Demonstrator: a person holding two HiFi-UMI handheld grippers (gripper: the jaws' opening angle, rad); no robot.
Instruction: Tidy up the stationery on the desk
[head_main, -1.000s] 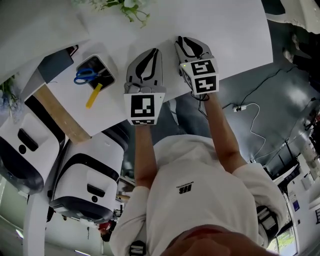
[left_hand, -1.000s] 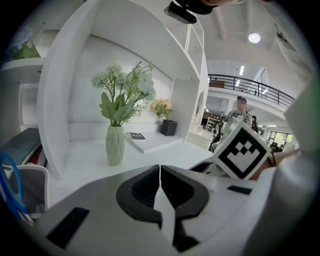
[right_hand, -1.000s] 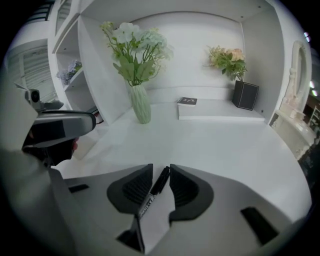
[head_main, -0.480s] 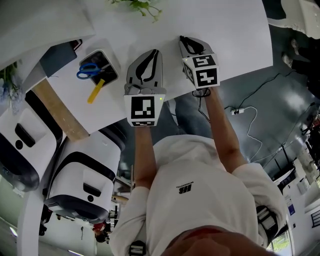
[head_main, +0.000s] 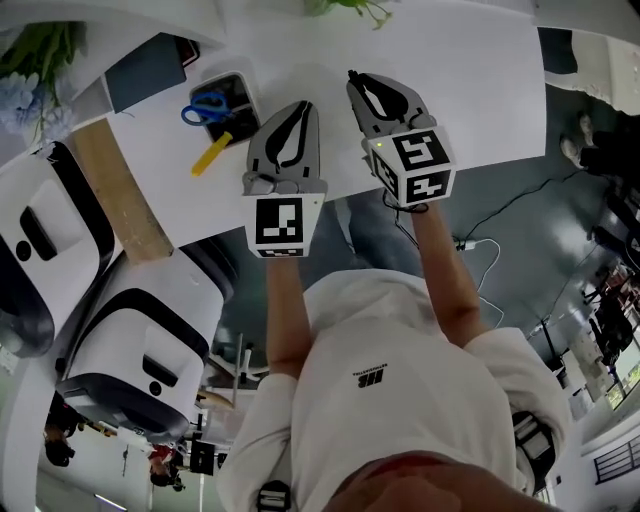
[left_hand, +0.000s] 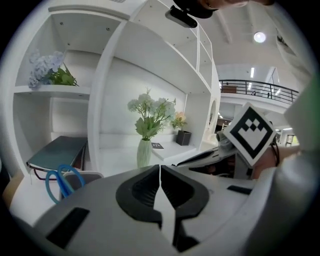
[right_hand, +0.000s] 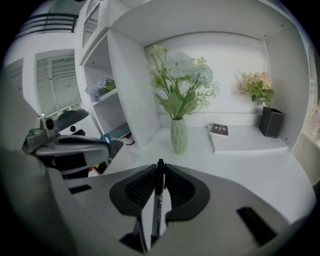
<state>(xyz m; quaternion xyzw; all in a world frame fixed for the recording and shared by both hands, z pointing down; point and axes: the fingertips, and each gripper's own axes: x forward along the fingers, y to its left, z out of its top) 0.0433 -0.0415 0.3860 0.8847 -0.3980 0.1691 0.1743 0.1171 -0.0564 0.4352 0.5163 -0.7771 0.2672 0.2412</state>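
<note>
My right gripper (right_hand: 159, 164) is shut on a black pen (right_hand: 158, 205) that stands upright between its jaws. In the head view this gripper (head_main: 357, 77) hovers over the white desk (head_main: 470, 70) near its front edge. Just left of it my left gripper (head_main: 306, 102) is shut with nothing in it; its jaws meet in the left gripper view (left_hand: 160, 167). A dark pen holder (head_main: 228, 88) left of both grippers holds blue scissors (head_main: 207, 103). A yellow marker (head_main: 213, 154) leans out of its front. The scissors (left_hand: 60, 179) also show in the left gripper view.
A pale green vase of flowers (right_hand: 178, 135) stands at the desk's back, with a small notebook (right_hand: 218, 129) and a black flower pot (right_hand: 271, 121) to its right. A dark book (left_hand: 57, 152) lies in the left shelf bay. White chairs (head_main: 150, 350) stand by the desk's left.
The head view has swung, so the pen holder and desk slid right and up in the picture. Both grippers stay side by side; the right one has turned slightly.
</note>
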